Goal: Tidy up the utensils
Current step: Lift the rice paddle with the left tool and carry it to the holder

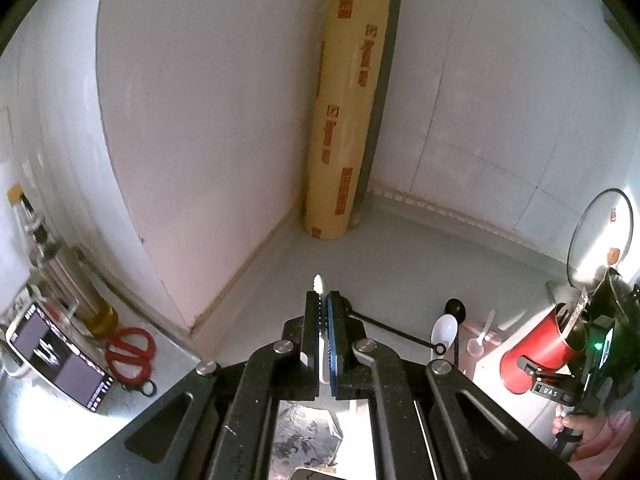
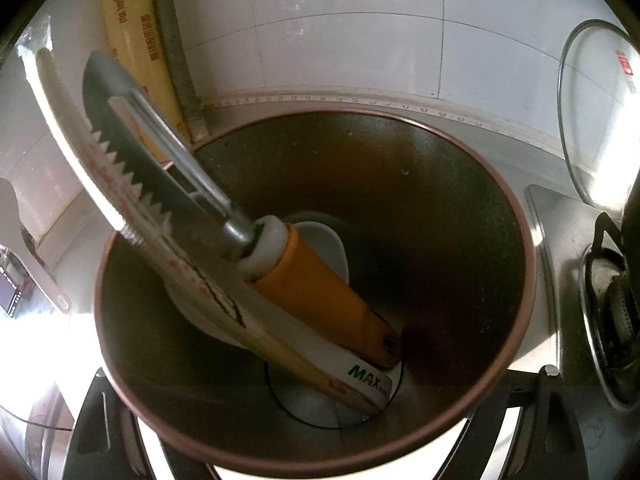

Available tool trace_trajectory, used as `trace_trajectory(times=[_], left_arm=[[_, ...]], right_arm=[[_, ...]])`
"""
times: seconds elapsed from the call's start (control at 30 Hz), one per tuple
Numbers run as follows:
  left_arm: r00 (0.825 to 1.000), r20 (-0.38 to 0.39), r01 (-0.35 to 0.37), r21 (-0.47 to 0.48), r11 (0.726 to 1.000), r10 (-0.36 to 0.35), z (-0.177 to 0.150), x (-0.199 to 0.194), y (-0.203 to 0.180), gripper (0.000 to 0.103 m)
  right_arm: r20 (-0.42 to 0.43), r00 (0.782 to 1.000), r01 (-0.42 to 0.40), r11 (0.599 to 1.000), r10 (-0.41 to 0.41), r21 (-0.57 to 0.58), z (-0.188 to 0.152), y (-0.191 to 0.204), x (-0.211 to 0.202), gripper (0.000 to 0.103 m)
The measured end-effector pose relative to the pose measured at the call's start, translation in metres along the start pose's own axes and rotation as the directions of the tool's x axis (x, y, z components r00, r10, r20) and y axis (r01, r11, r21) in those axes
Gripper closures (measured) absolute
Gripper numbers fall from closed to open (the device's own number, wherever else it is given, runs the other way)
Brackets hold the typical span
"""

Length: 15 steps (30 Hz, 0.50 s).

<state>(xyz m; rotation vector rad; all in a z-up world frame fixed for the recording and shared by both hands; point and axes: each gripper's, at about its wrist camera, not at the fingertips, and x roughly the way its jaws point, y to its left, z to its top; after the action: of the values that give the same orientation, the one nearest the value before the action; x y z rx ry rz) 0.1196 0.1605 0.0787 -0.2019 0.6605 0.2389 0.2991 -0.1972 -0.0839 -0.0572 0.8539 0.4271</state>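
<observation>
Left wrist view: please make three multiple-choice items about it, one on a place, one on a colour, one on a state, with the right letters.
1. Where does the yellow roll stand?
A. inside a cup
B. in the corner where the walls meet
C. on a phone

2. What colour are the handles of the scissors?
A. blue
B. green
C. red

3. How are the jaws of the left gripper?
A. shut on a thin white toothed utensil
B. wide open and empty
C. shut on the scissors

Key: 1 B, it stands upright in the wall corner; 2 C, both loops are red; 3 A, the toothed tip sticks out between the closed jaws.
</observation>
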Motion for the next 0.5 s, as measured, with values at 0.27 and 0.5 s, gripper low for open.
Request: trace_trajectory(times=[0.27,0.5], left_arm=[[0.995,0.088,0.032,0.093,0.995,-0.041,0.031,-0.036,-0.027,0.1],[0.974,0.175,0.105,0.206,0.973,-0.142,0.067,-0.068,-0.07,0.1]], right_arm=[[0.0,1.0,0.002,1.0,-0.002,0.002,0.0,0.001,0.0,0.011],[0.001,1.0,0.0,1.0,0.0,0.004,0.0,0.0,0.001,0.011]])
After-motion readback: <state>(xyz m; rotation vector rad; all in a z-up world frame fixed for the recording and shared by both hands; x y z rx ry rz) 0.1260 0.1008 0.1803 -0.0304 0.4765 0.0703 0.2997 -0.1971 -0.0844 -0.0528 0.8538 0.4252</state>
